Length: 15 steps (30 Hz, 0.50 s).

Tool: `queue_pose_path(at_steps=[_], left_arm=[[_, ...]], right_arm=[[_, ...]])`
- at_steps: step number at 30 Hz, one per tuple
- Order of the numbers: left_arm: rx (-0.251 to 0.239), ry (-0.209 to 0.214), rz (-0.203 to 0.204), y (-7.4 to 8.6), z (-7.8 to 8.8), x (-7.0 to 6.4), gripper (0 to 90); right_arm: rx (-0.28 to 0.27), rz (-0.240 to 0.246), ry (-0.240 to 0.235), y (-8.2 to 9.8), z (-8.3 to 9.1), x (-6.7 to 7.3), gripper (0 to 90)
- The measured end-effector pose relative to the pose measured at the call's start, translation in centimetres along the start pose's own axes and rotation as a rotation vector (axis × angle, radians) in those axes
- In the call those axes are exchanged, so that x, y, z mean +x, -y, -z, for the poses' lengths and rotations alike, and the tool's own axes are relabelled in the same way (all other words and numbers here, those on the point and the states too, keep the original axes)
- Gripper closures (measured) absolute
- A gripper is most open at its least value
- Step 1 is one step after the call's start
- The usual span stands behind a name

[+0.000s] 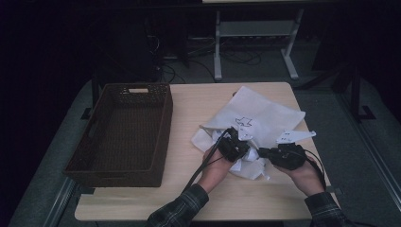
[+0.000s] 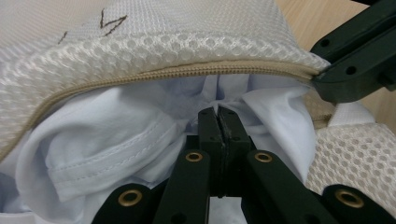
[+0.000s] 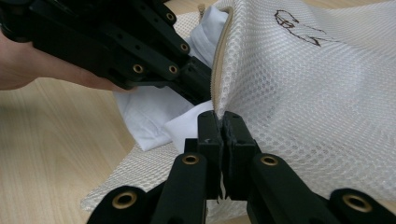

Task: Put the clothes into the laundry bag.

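Here, a dark wicker basket (image 1: pixel 118 137) sits on the table (image 1: pixel 189 109), well to the left of a white mesh laundry bag (image 1: pixel 265 113). The left gripper (image 2: pixel 218 114), at the bag's open zip edge, has its jaws clamped on white cloth (image 2: pixel 116 140) inside the mouth. The right gripper (image 3: pixel 220 119), just right of it, pinches the bag's zip edge (image 3: pixel 217 70) tight.

Both grippers are black, the left gripper (image 1: pixel 235 142) and the right gripper (image 1: pixel 265 152), with brass-ringed screw holes, black cables and pale three-cornered plates. The sleeves (image 1: pixel 182 208) are dark plaid.
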<state>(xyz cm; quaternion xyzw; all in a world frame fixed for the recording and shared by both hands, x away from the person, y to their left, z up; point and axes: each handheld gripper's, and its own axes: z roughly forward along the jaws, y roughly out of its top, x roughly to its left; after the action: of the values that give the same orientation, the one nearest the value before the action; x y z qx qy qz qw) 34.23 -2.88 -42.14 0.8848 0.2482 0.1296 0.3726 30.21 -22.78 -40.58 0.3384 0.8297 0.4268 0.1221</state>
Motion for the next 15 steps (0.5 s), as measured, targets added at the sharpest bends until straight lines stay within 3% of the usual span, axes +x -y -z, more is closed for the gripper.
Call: queue_pose_path(at_steps=[6, 11, 15], left_arm=[[0.0, 0.024, -0.003, 0.3, 0.1, -0.2, 83.5], [-0.002, 0.061, -0.009, 0.8, 1.8, -0.4, 71.3], [-0.019, 0.061, -0.012, 1.2, 3.8, 0.0, 65.5]], right_arm=[[0.008, -0.002, -0.001, 0.1, -0.1, -0.1, 86.3], [0.013, -0.004, 0.0, 0.3, -0.1, -0.3, 86.3], [0.018, -0.006, 0.001, 0.4, -0.2, -0.4, 86.3]])
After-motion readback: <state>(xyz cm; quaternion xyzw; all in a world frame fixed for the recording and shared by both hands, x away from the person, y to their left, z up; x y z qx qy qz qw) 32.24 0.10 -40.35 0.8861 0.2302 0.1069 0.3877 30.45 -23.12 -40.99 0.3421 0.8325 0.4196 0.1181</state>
